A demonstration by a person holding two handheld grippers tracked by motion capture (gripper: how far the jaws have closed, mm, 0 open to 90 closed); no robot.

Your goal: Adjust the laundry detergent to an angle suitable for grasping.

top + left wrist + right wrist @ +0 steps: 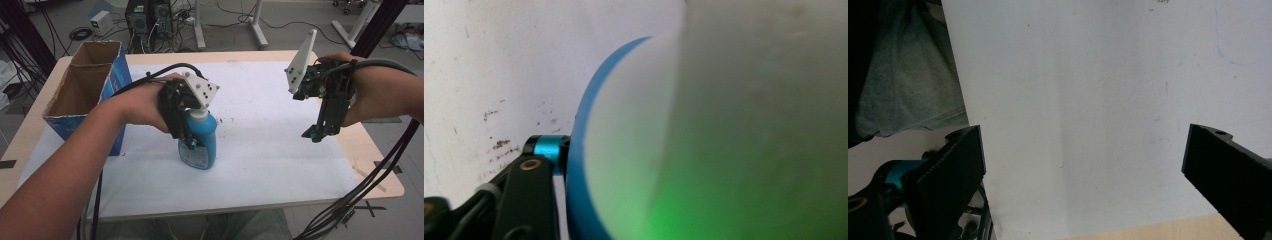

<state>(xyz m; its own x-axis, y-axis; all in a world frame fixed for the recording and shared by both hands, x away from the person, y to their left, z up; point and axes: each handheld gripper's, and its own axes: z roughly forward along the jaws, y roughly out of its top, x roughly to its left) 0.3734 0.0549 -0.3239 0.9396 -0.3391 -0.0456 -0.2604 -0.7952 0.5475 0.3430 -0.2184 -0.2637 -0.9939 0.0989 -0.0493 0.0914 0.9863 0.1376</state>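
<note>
Blue bottle (200, 142) standing upright on the white sheet (260, 125) near the middle of the table (385, 175), just right of the open cardboard box (85, 90) at the far left. Clamped by the left gripper (189, 140), jaws closed against the bottle's body from the person's side, one blue-tipped jaw pressed to the blue wall in the left gripper view (546, 150), the pale label (724, 125) blurred right up against the lens. Right gripper (312, 134) held well apart to the right above the sheet, tilted downward, jaws spread wide and holding nothing, bare white sheet between them in the right gripper view (1083, 165). Probably a lift and carry toward the box as the step in hand. Best done with the grip kept firm and square on the body, not near the narrow white neck (199, 114), since a smooth curved wall may slip or swivel between flat jaws. Lift straight up first, keep upright, clear the box's near rim before moving left, then lower into a compartment without scraping the cardboard wall. Right gripper better kept clear, or brought in beneath only if the bottle starts to tip.
</note>
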